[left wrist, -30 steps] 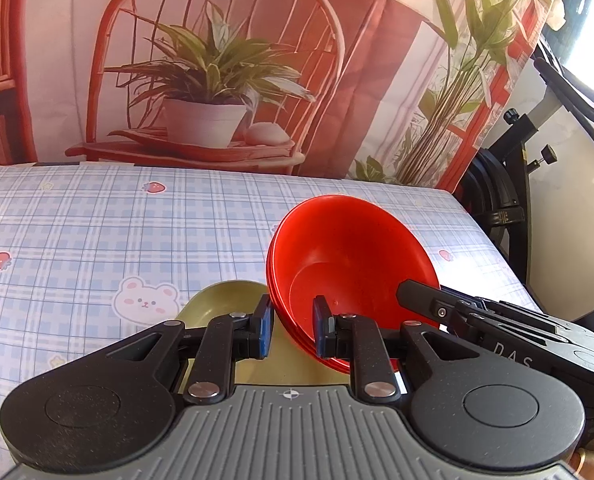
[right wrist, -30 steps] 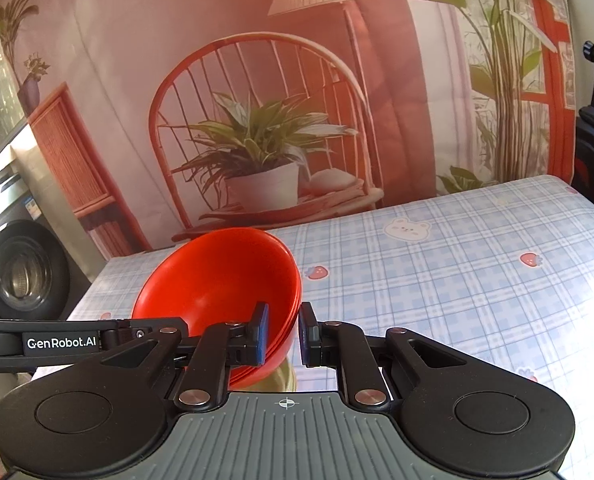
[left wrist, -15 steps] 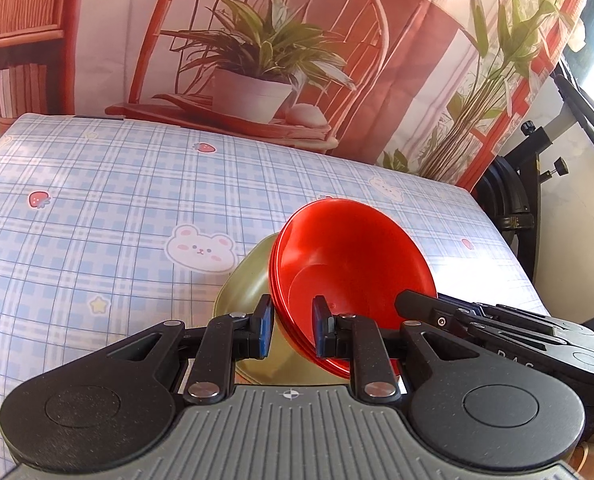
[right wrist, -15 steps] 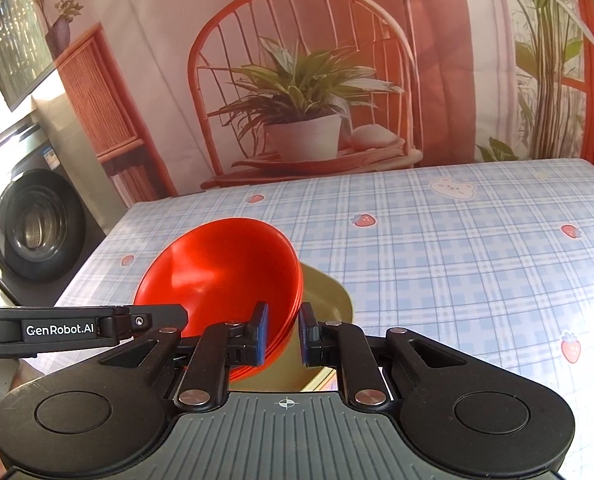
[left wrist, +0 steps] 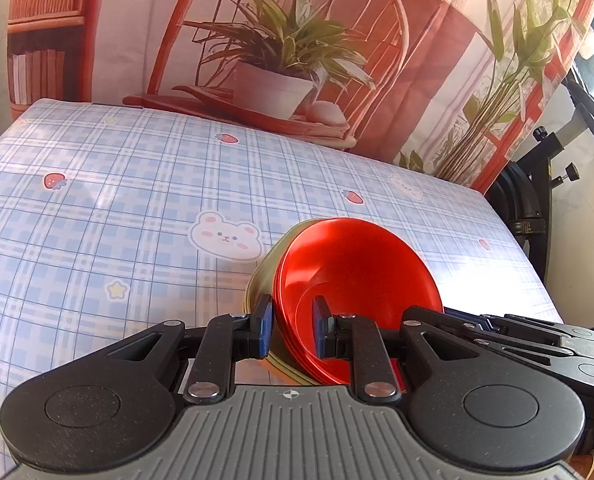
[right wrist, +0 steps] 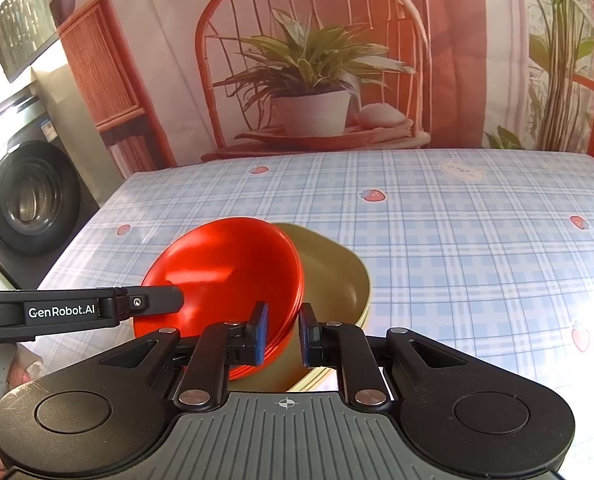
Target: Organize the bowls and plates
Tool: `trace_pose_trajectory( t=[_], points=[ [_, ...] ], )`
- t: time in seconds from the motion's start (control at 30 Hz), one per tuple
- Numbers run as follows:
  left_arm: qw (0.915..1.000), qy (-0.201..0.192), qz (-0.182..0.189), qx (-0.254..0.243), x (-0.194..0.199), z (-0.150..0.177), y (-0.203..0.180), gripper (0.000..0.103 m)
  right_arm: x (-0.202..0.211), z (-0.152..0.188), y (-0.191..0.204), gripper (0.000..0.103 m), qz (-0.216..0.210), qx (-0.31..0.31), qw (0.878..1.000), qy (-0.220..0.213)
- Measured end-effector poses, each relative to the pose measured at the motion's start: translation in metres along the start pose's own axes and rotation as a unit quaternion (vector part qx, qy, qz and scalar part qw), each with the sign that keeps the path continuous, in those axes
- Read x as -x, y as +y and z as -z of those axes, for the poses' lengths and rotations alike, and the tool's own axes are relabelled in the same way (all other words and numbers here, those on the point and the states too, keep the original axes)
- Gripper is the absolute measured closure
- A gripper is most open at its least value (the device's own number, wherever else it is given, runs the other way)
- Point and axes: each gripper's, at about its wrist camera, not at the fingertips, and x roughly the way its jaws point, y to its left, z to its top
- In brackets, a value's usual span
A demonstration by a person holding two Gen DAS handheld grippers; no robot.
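Observation:
A stack of red bowls (left wrist: 361, 272) is held between both grippers, just above an olive-green plate (left wrist: 263, 276) on the checked tablecloth. My left gripper (left wrist: 293, 330) is shut on the left rim of the red bowls. My right gripper (right wrist: 283, 332) is shut on their right rim; the red bowls (right wrist: 225, 268) and the olive plate (right wrist: 337, 284) show in the right wrist view too. The bowls tilt slightly and hide most of the plate.
The table (left wrist: 97, 208) has a blue plaid cloth with bear and strawberry prints. A printed backdrop of a chair and plant hangs behind. A washing machine (right wrist: 25, 200) stands left of the table and exercise equipment (left wrist: 537, 200) right of it.
Both grippers have lowered the red bowls toward the olive plate, and more of the tabletop has come into view in both cameras.

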Motion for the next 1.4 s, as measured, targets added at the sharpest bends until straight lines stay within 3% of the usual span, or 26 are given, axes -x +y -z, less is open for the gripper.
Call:
trace_pose_trajectory(
  t=[0.5,0.6,0.67,0.97,1.07,1.23,1.3,1.4],
  points=[
    [0.9999,-0.008,-0.01,0.002,0.003,0.003,-0.004,0.082,0.0,0.001,0.002,0.088,-0.001,0.005,1.0,0.003],
    [0.9998,-0.009,-0.016,-0.002,0.006,0.002,-0.006,0.082,0.001,0.001,0.002,0.083,-0.001,0.003,1.0,0.003],
    [0.9997,-0.011,-0.023,-0.005,0.009,0.001,-0.007,0.081,0.004,0.0,0.003,0.079,0.001,0.005,1.0,-0.004],
    [0.9981,-0.031,-0.051,-0.013,0.028,-0.001,-0.011,0.079,0.021,-0.002,0.003,0.079,0.012,0.001,0.999,-0.029],
    [0.9969,-0.044,-0.063,-0.016,0.039,-0.001,-0.014,0.062,0.031,-0.003,0.002,0.077,0.015,-0.001,0.999,-0.045],
    [0.9932,-0.069,-0.091,-0.022,0.063,0.0,-0.022,0.053,0.052,-0.004,-0.001,0.07,0.022,-0.011,0.997,-0.071],
    [0.9911,-0.083,-0.101,-0.026,0.074,0.001,-0.026,0.041,0.062,-0.004,-0.003,0.062,0.025,-0.015,0.996,-0.082],
    [0.9876,-0.104,-0.113,-0.031,0.094,0.002,-0.033,0.034,0.08,-0.005,-0.004,0.046,0.03,-0.017,0.994,-0.105]
  ],
)
